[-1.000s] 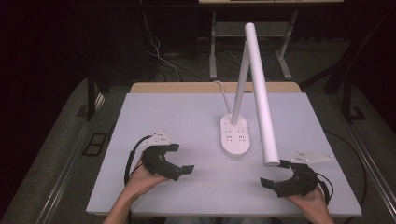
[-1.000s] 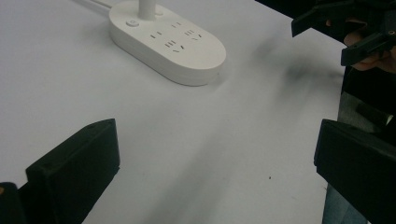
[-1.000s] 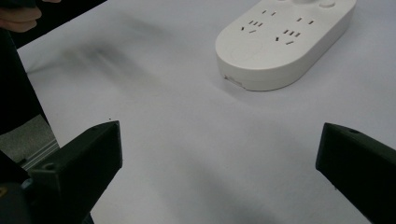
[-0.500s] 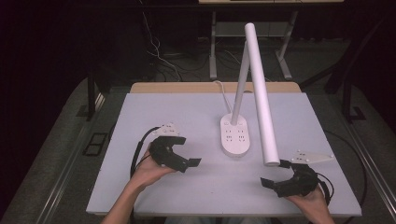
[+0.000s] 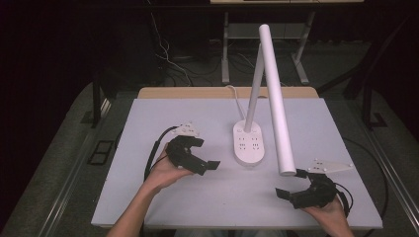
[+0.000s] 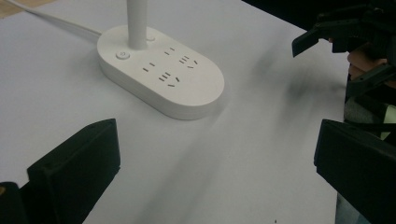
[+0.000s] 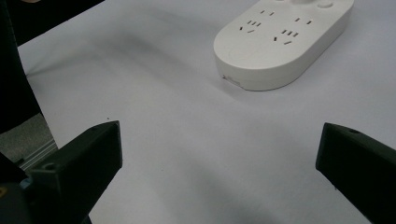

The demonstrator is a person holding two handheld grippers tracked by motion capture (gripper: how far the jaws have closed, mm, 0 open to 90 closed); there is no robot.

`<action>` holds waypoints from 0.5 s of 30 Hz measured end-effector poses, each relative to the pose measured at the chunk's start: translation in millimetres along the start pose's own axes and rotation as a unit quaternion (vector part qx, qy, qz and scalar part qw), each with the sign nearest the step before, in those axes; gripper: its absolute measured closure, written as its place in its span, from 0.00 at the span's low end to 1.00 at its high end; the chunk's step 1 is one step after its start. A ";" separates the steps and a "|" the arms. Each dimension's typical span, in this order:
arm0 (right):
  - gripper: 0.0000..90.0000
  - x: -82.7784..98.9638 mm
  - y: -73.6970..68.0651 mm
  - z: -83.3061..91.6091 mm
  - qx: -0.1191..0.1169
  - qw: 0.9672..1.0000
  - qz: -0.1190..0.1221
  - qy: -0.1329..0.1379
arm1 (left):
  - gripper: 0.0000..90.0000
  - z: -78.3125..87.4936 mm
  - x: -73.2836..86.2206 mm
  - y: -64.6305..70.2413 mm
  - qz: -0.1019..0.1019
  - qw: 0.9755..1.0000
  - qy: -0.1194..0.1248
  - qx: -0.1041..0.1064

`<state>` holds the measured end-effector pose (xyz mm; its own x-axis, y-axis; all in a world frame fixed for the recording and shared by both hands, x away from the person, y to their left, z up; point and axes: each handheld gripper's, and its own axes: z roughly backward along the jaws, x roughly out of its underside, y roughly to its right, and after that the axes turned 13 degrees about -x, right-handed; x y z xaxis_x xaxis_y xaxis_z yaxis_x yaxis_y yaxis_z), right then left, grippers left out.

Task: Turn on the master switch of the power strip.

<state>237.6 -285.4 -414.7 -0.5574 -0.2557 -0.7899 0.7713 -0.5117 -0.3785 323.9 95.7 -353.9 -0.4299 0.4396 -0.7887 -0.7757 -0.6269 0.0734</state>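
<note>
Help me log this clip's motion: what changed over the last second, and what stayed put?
The left gripper moved forward and inward toward the lamp base, jaws open, holding nothing. The right gripper stayed near the table's front right, open and empty. The lamp base and the lamp head did not shift.

The lamp base (image 6: 161, 72) looks like smooth white plastic with a soft sheen, sockets moulded in. The table top (image 5: 168, 118) is a matt, pale, even sheet. Both grippers' jaws look like matt black plastic with a slightly grainy face.
</note>
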 end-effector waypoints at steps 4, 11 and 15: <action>0.00 -0.1 -0.4 0.2 0.000 1.000 -0.004 0.000 | 0.00 -2.0 -4.5 -3.3 0.002 1.000 0.002 -0.002; 0.00 0.1 0.1 0.2 0.000 1.000 -0.005 0.001 | 0.00 -4.1 -9.8 -10.4 0.013 1.000 0.002 -0.005; 0.00 0.3 0.0 0.1 0.000 1.000 -0.004 0.001 | 0.00 -7.1 -13.2 -14.7 0.017 1.000 -0.002 -0.008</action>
<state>237.4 -285.5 -414.9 -0.5623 -0.2508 -0.7880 0.7674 -0.5132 -0.3843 344.2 94.5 -348.8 -0.4571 0.4207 -0.7836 -0.7535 -0.6513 0.0899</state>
